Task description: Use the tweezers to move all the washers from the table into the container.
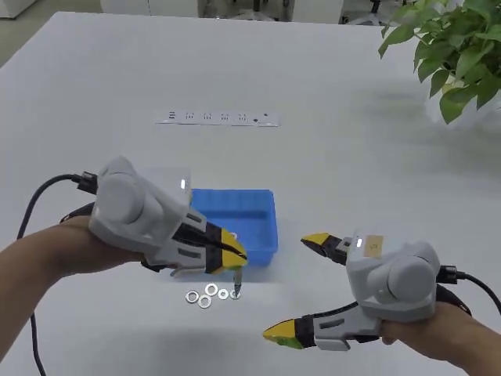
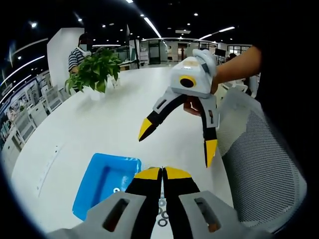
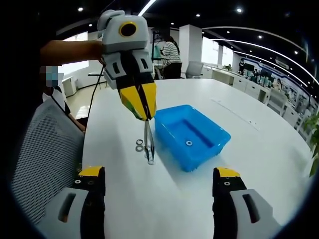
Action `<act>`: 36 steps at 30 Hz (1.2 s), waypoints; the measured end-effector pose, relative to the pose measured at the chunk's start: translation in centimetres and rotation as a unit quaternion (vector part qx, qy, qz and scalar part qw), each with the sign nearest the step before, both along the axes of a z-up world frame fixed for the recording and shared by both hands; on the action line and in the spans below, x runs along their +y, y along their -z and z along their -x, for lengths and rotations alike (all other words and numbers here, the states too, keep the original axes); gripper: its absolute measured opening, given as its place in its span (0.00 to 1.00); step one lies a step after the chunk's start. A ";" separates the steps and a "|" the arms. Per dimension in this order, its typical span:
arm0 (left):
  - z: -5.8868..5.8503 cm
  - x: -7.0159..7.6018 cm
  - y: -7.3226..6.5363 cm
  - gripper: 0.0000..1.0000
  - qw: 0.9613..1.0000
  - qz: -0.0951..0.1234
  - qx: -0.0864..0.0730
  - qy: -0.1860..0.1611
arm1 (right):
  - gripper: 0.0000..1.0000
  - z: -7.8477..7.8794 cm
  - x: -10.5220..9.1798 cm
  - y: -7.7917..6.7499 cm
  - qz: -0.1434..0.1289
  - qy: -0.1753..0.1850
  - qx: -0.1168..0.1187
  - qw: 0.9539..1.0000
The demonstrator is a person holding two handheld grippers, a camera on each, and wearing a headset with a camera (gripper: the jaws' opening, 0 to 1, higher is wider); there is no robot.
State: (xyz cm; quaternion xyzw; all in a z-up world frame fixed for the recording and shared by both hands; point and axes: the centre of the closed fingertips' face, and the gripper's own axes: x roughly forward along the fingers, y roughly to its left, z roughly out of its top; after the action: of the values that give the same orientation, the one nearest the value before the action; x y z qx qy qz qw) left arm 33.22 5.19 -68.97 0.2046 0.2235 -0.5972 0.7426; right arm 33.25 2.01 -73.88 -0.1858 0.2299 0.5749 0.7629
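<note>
The washers (image 1: 211,290) lie in a small cluster on the white table (image 1: 117,86), just near of the blue container's (image 1: 235,205) near edge, toward its left half. In the right gripper view one more washer (image 3: 189,143) rests on the container floor (image 3: 199,130), while the loose ones (image 3: 139,143) sit on the table beside the container wall.

The tweezers (image 1: 237,280) hang point-down from the left gripper (image 1: 235,254), their tips at the right end of the cluster, at or just above the tabletop. They look nearly closed in the right gripper view (image 3: 148,144); whether they hold a washer cannot be told.

The left gripper's jaws are pressed together on the tweezers' upper end, as its own view (image 2: 162,172) and the right gripper view (image 3: 142,117) both show. It sits over the container's near-left corner.

The right gripper (image 1: 296,286) is to the right of the container, apart from it, with its jaws spread wide and nothing between them. The same spread shows in the left gripper view (image 2: 175,149) and in its own (image 3: 159,172).

Farther off, a power strip (image 1: 218,118) lies flat on the table, and a leafy plant (image 1: 454,47) stands at the far right. A mesh chair (image 3: 45,149) is at the table's near side.
</note>
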 end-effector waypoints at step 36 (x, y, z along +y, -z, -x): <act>0.5 -0.2 0.7 0.05 1.000 0.001 0.007 0.001 | 0.85 0.5 0.4 0.3 0.003 -0.014 0.004 1.000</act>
State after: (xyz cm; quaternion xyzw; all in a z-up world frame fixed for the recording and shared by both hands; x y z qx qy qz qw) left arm 32.70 5.03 -69.63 0.1999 0.2277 -0.6000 0.7404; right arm 32.73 2.39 -74.20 -0.1891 0.2320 0.5858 0.7532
